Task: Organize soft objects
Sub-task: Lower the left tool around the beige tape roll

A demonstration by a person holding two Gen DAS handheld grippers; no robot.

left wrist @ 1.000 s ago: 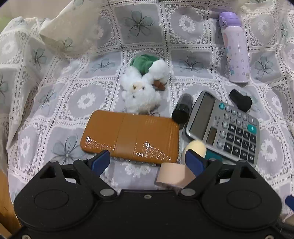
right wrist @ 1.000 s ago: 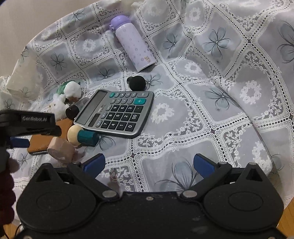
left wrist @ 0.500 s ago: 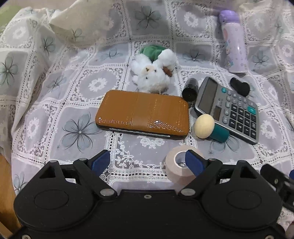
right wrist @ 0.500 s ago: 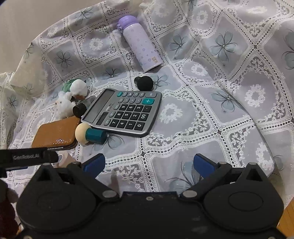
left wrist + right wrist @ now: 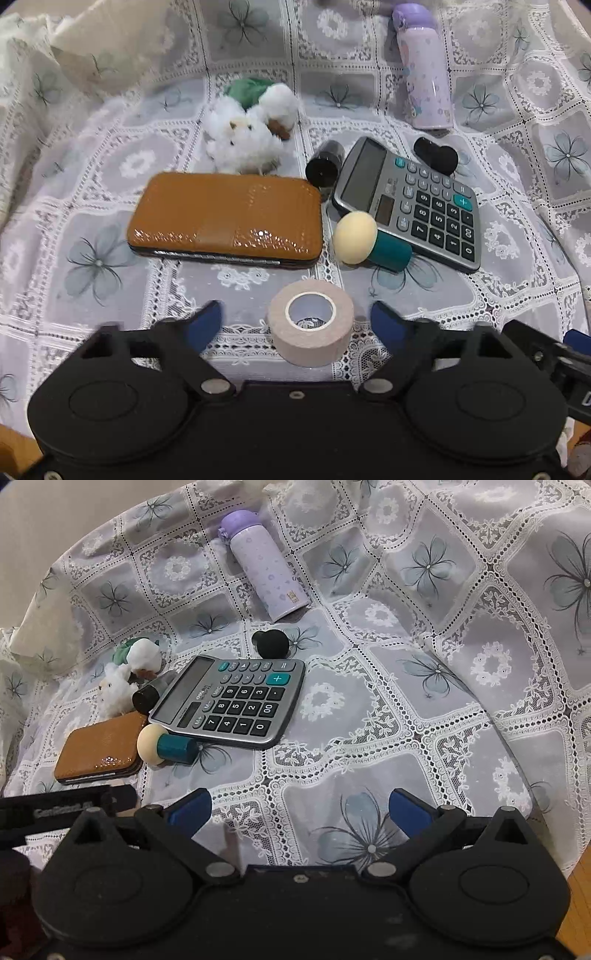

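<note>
Two tools unclenched; left tool (image 5: 295,325) closing around tape roll (image 5: 310,326), pads not touching.

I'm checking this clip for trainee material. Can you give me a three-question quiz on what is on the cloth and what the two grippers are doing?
1. True or false: the roll of tape lies between the fingers of the left gripper, and the pads are not yet pressing on it.
2. What lies right in front of the calculator, touching its near edge? A) purple bottle B) sponge with a teal handle C) brown case
3. Fill in: the right gripper is open and holds ____.

Key
1. True; the jaws have just been closing around the tape.
2. B, the sponge with a teal handle.
3. Nothing; only the lace tablecloth lies between its fingers.
</note>
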